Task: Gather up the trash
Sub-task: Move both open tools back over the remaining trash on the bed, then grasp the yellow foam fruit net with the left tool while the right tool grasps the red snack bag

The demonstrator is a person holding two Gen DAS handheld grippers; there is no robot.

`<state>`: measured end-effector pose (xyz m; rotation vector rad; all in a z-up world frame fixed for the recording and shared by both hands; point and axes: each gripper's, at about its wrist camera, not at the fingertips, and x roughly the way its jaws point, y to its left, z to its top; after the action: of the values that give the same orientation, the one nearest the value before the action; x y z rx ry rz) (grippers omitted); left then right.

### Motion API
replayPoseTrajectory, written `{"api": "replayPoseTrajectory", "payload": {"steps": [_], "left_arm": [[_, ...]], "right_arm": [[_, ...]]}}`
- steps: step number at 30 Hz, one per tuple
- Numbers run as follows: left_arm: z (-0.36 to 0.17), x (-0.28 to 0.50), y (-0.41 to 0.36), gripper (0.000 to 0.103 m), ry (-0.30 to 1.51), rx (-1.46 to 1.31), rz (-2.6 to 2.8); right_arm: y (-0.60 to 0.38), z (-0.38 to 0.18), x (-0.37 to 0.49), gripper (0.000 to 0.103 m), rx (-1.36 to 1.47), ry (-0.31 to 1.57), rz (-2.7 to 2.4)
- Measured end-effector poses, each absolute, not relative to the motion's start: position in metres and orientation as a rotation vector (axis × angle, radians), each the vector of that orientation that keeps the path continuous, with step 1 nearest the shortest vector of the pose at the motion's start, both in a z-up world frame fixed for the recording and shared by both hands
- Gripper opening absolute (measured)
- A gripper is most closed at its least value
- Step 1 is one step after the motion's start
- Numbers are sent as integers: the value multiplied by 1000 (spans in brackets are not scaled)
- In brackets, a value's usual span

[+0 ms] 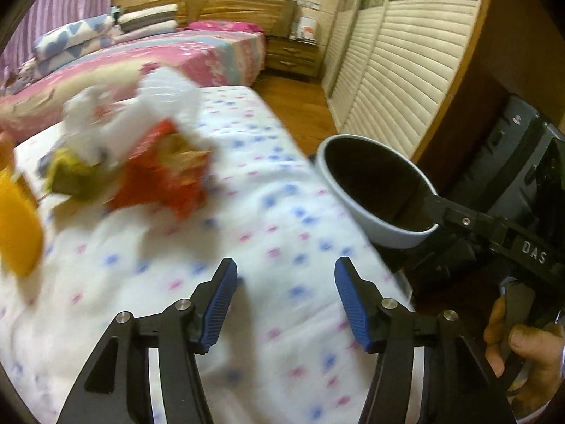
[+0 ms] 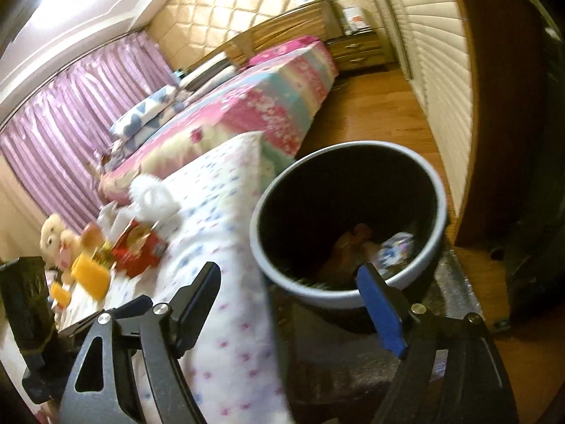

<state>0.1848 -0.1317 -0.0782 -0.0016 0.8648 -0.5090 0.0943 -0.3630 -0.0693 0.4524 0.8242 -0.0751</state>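
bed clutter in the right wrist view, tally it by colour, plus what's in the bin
red box: 1
yellow blocks: 2, one large, one small
white fluffy item: 1
cream plush toy: 1
items inside the bin: 2, one brown, one pale printed wrapper
total: 7, blur may hide more

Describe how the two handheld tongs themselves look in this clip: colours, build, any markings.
Both tongs are black plastic scissor-style linkages with silver pivot bolts. The left tongs carry ribbed blue pads on the inner faces of both fingers. The right tongs show one blue pad; the other finger shows only black from this angle. Seen from the left wrist view, the right tool's body bears white letters "DAS". No sleeves or cables are visible.
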Motion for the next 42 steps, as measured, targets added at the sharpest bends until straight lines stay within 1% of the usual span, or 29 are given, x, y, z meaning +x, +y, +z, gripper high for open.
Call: {"api": "replayPoseTrajectory", "payload": {"steps": [3, 9, 14, 21, 32, 42], "left_arm": [[-77, 174, -113, 57, 874, -24, -485], [-68, 161, -72, 58, 864, -70, -408], [-65, 154, -37, 62, 856, -100, -329], [-67, 149, 6, 62, 867, -148, -228], [-68, 159, 35, 62, 857, -179, -135], [-74, 198, 41, 62, 862, -154, -91]], "right_arm": [[-345, -68, 98, 87, 431, 823, -32], [-311, -67, 106, 88, 389, 832, 32], [-280, -69, 114, 88, 345, 836, 89], [-245, -77, 129, 89, 310, 870, 150], [-205, -85, 156, 89, 227, 902, 183], [-199, -85, 182, 88, 207, 897, 152]]}}
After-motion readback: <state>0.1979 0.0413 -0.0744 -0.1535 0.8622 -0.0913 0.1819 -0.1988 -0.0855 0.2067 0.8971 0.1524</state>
